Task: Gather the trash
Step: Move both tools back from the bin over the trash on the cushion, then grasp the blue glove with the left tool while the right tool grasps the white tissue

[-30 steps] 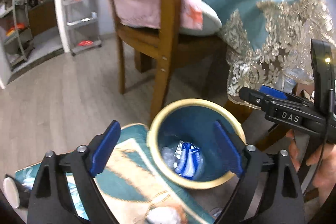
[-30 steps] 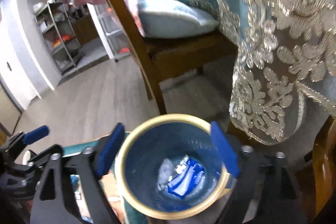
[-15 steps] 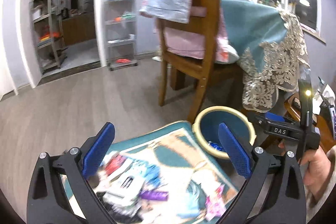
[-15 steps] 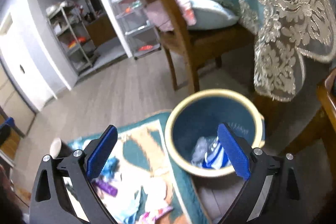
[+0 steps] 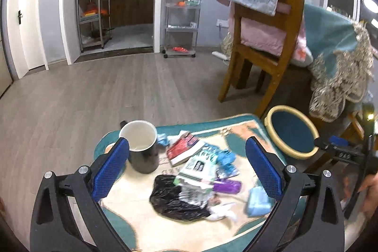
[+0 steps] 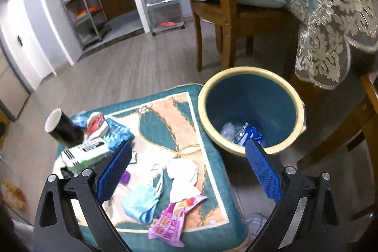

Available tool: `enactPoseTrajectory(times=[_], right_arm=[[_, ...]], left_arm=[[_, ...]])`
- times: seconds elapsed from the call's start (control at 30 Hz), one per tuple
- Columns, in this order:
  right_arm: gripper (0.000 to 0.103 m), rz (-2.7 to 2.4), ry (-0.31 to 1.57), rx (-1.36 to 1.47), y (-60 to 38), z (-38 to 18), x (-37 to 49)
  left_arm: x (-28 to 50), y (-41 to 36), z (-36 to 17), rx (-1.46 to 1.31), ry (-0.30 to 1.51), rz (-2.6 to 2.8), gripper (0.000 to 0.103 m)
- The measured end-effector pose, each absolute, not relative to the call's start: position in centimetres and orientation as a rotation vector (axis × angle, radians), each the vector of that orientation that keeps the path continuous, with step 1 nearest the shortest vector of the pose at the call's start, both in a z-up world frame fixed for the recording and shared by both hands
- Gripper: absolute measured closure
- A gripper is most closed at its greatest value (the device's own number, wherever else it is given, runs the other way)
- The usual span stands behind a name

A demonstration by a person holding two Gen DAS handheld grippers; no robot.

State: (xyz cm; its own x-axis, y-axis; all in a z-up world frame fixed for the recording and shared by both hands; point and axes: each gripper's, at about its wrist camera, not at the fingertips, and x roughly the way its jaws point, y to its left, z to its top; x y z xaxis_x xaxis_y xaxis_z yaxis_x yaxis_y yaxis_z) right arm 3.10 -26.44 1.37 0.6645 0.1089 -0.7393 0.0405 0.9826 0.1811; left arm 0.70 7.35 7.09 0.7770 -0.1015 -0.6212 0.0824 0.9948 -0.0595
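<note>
I am over a teal and cream patterned rug (image 6: 165,115) laid on a grey wood-plank floor (image 5: 99,96), in a room with metal shelf racks (image 5: 183,15) against the far wall, a doorway to a darker room behind them, and a wooden chair (image 5: 267,44) draped with pink and blue cloths beside a table under a teal cloth with lace trim (image 6: 330,23). My left gripper (image 5: 186,169) hangs above the litter with its blue pads wide apart and nothing between them; my right gripper (image 6: 186,169) is spread just as wide and also holds nothing. The trash lies scattered on the rug: a black plastic bag (image 5: 174,200), a green and white carton (image 6: 85,152) lying flat with its long axis running left to right in the right view, a red and white packet (image 5: 186,150), a small purple wrapper (image 5: 228,187), a light blue face mask (image 6: 141,202) with its ear loops pointing toward the far edge of the rug, a crumpled white tissue (image 6: 183,177) just beside it, and a pink snack wrapper (image 6: 173,221) near the rug's close edge, its long axis on a diagonal. A black mug (image 5: 141,148) with a white inside stands upright at the rug's far left corner. The blue bin with a cream rim (image 6: 250,108) stands off the rug's right edge, touching it, mouth up, with a blue and white wrapper (image 6: 248,134) and clear plastic at its bottom.
</note>
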Motion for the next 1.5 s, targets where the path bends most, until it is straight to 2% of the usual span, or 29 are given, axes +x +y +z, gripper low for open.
enactPoseTrajectory(times=[0.4, 1.0, 1.5], right_arm=[[0.007, 0.018, 0.955, 0.095, -25.4, -3.0, 5.7], [0.007, 0.069, 1.032, 0.098, -25.6, -5.7, 7.6], [0.007, 0.104, 1.201, 0.09, -25.3, -9.5, 9.1]], left_arm=[[3.1, 6.5, 3.4, -0.005, 0.782, -0.092, 0.006], [8.7, -1.6, -1.6, 0.106, 0.867, -0.164, 0.006], [12.1, -6.0, -7.4, 0.141, 0.999, -0.189, 0.006]])
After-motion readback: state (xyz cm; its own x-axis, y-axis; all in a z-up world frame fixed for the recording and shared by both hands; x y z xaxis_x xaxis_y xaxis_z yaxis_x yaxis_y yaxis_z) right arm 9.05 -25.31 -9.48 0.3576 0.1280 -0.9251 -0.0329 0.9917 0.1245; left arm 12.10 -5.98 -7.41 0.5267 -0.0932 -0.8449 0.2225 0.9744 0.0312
